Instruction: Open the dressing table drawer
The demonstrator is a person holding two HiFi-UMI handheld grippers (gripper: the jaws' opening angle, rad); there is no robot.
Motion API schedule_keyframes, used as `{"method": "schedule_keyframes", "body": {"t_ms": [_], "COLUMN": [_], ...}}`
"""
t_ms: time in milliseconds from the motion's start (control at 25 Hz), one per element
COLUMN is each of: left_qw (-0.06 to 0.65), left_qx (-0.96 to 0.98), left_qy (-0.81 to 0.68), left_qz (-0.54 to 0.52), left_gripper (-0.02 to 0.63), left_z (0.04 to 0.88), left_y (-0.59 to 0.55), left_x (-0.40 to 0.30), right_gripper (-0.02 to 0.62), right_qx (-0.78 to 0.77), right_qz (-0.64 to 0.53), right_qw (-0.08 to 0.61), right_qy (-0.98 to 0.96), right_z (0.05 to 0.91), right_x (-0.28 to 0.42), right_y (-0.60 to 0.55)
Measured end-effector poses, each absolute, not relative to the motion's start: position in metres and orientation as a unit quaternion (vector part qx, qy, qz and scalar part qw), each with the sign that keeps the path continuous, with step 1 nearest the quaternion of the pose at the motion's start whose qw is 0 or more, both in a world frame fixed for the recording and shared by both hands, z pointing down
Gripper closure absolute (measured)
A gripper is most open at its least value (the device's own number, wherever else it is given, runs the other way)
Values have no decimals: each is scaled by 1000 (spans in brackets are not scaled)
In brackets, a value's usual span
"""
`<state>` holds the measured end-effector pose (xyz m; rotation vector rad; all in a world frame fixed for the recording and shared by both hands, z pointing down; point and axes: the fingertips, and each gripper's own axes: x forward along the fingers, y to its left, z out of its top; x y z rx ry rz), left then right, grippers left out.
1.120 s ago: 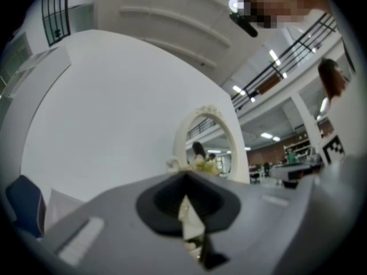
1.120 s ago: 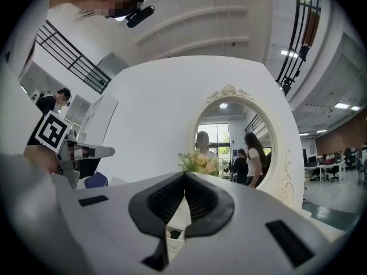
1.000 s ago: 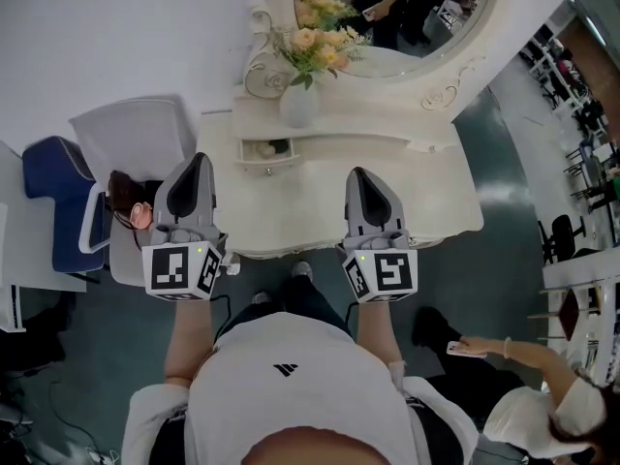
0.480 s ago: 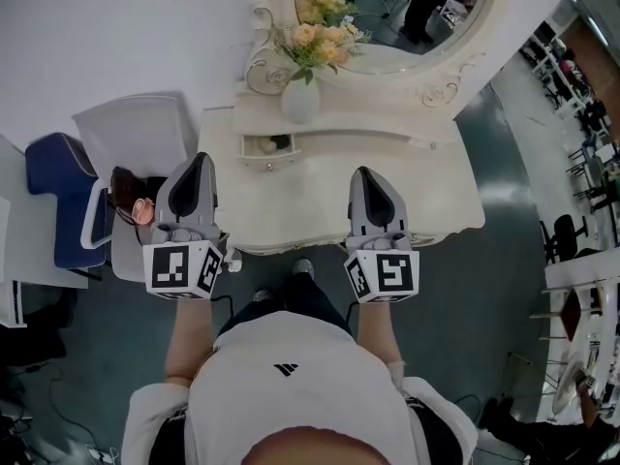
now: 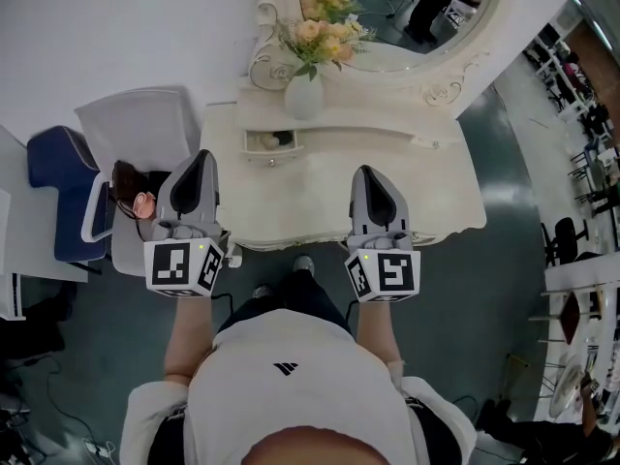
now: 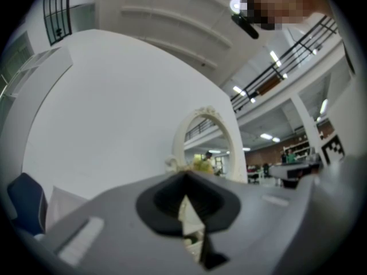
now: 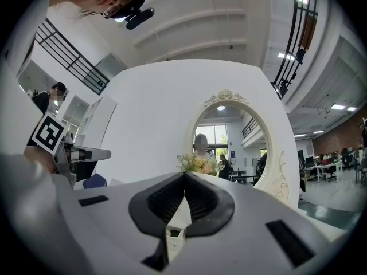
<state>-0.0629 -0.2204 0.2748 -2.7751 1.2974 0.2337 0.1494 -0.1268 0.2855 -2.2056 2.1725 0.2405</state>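
Note:
The white dressing table (image 5: 436, 192) stands in front of me in the head view. A small drawer (image 5: 271, 141) in its raised back shelf stands a little way out at the left, with small things showing inside. My left gripper (image 5: 201, 157) hovers at the table's front left corner, short of that drawer, its jaws shut on nothing. My right gripper (image 5: 367, 171) is level with it over the front middle, shut and empty too. In the gripper views the left gripper (image 6: 184, 179) and the right gripper (image 7: 184, 176) both aim at the oval mirror (image 7: 229, 142).
A white vase of flowers (image 5: 304, 95) stands on the shelf just behind the drawer, under the mirror (image 5: 436, 90). A white chair (image 5: 136, 129) with a dark bag (image 5: 126, 187) and a blue chair (image 5: 58, 192) stand left of the table. A person (image 5: 542, 434) is at the lower right.
Both grippers keep their place. The head view has tipped slightly, so the table sits a bit higher. The person crouching at the lower right has moved almost out of view.

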Motion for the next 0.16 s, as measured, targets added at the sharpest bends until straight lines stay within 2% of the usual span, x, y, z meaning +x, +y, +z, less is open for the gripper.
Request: {"method": "schedule_keyframes", "body": {"t_ms": [160], "left_qw": [33], "left_qx": [-903], "left_qy": [421], "left_qz": [75], "left_gripper": [597], "left_z": [277], "left_y": [-222], "left_x": [-64], "right_gripper": [606], "right_qx": [-710], "right_qz": [78], "right_qw": [20], "right_qy": [700], "right_z": [287], "right_x": [148], "right_y": [-129]}}
